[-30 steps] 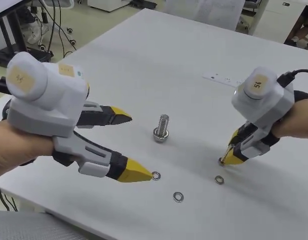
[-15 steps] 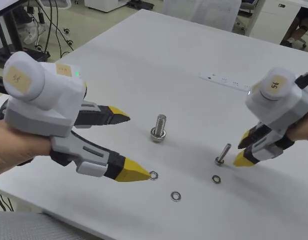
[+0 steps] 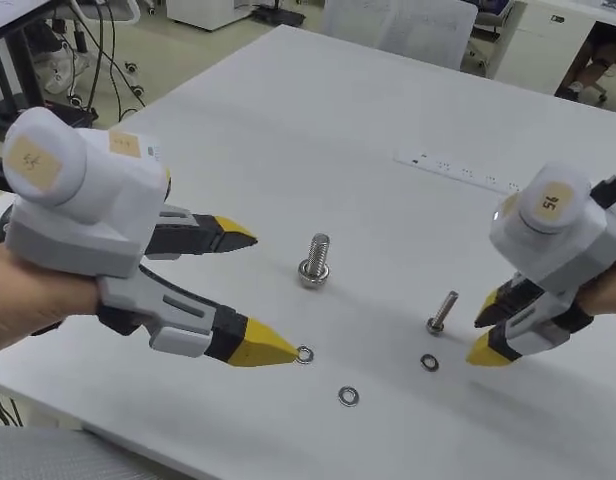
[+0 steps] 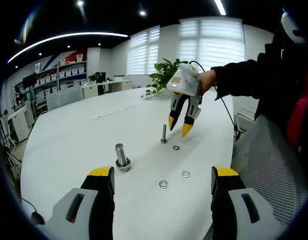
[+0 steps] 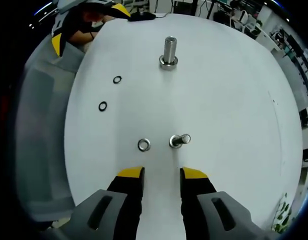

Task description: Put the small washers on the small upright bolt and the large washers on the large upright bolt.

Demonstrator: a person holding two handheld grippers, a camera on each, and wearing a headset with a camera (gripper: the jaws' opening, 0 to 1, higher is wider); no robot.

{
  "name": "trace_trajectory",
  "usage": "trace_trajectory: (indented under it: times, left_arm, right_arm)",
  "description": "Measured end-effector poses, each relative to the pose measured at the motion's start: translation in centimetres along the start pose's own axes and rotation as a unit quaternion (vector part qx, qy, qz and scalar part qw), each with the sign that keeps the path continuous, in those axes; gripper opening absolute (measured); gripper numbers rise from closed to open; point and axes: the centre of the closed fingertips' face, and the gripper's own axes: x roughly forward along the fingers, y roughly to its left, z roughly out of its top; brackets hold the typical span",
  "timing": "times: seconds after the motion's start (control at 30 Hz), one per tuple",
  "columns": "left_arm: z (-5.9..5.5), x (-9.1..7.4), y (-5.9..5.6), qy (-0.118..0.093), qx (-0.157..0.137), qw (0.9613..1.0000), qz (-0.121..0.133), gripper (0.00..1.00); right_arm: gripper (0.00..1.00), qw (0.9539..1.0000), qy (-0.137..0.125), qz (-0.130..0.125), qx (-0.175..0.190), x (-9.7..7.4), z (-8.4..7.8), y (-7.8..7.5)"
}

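Yellow-tipped white left gripper (image 3: 253,292) sits left of the large upright steel bolt (image 3: 313,260). Its jaws are spread wide with nothing in them. Its nearer tip is almost on a thin steel ring washer (image 3: 304,354), which lies flat on the person's side of the large bolt. A second flat washer (image 3: 348,397) lies further out, nearer the person and slightly right of that bolt.

Risk 1: the washers are thin and flat on the smooth white tabletop (image 3: 338,140). A closing jaw will likely skate the ring away or flip it rather than pinch it. That tip could also shove it sideways first.

Risk 2: sizes. I can't reliably tell small washers from large ones here. A large one would drop over the small bolt without complaint, so a mix-up won't announce itself. The ring at the large bolt's base could be a seated washer or a flange; I can't tell which.

Right of the large bolt stands the small upright steel bolt (image 3: 441,313), free-standing. It reads slightly leaned in the head view and straight in the left gripper view. A third washer (image 3: 429,362) lies just beside it on the person's side.

Risk 3: the white right gripper (image 3: 486,327), jaws partly open and empty, hangs just right of the small bolt. A brush from a tip, or a washer landing off-centre, probably topples it.
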Motion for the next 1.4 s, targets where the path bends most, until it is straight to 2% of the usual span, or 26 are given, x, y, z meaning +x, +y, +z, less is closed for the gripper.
trace_trajectory:
  times: [0.53,1.0,1.4]
  left_arm:
    - [0.0,-0.3,-0.2,-0.002,0.002,1.0,0.002,0.79]
    - [0.0,-0.6,-0.2,-0.007,0.002,1.0,0.006,0.78]
    - [0.0,-0.6,-0.2,-0.006,-0.001,1.0,0.007,0.78]
  right_arm:
    - [0.28,0.9993,0.003,0.029,-0.021,2.1,1.3,2.7]
    - [0.25,0.9986,0.01,0.027,-0.044,3.0,2.2,2.3]
    - [0.21,0.9976,0.023,0.025,-0.06,3.3,2.1,2.1]
